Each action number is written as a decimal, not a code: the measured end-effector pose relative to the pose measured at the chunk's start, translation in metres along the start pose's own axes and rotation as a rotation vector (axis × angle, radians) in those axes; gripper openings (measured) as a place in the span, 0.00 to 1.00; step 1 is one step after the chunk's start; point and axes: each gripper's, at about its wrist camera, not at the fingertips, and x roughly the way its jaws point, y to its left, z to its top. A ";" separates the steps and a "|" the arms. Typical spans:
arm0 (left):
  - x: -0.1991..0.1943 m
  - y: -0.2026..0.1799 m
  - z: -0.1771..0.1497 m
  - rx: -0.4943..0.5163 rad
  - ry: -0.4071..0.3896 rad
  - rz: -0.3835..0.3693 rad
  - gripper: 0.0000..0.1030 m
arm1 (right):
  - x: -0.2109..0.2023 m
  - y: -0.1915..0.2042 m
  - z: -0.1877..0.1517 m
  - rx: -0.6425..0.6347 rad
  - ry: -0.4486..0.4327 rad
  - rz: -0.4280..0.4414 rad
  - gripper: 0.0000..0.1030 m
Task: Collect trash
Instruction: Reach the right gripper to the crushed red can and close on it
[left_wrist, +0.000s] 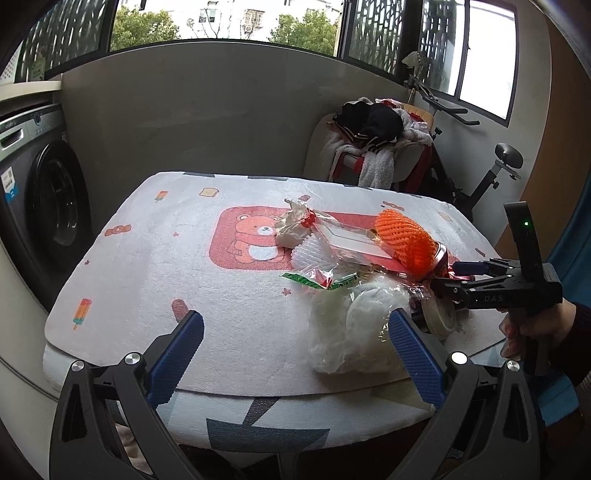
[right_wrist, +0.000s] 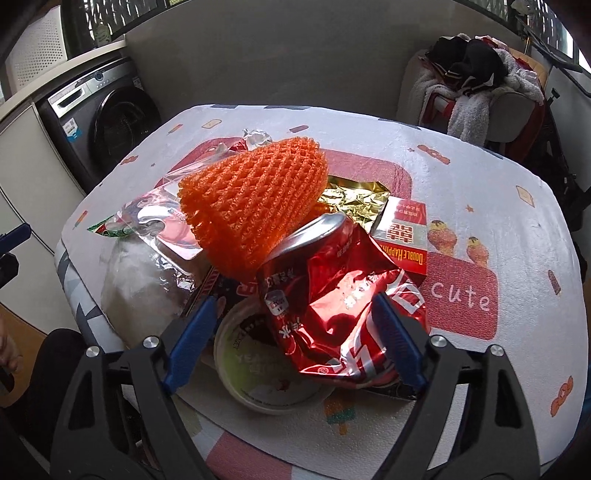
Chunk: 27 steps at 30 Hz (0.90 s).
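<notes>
Right up against the right gripper: crushed red can, sitting between the blue pads, jaws spread wide and not pinching anything. Just left of the can, a round paper cup tipped on its side, mouth toward the lens. Piled behind: orange foam net on top, gold foil, red cigarette box, clear plastic packaging, white plastic bag off to the left. All heaped on the bear-print table cover.

Over on the other side, left gripper hanging at the near table edge, jaws wide apart too, right pad just touching or overlapping the white plastic bag, can't tell which. Crumpled tissue further back on the bear print.
</notes>
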 end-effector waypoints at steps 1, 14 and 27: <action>0.001 0.000 0.000 -0.003 0.004 -0.004 0.95 | 0.003 -0.001 0.001 0.000 0.010 0.000 0.77; 0.002 -0.008 0.002 0.012 0.005 -0.024 0.95 | -0.020 -0.018 -0.005 0.004 -0.027 0.012 0.41; -0.004 -0.021 0.009 0.019 0.003 -0.048 0.95 | -0.073 -0.104 -0.045 0.426 -0.145 0.188 0.39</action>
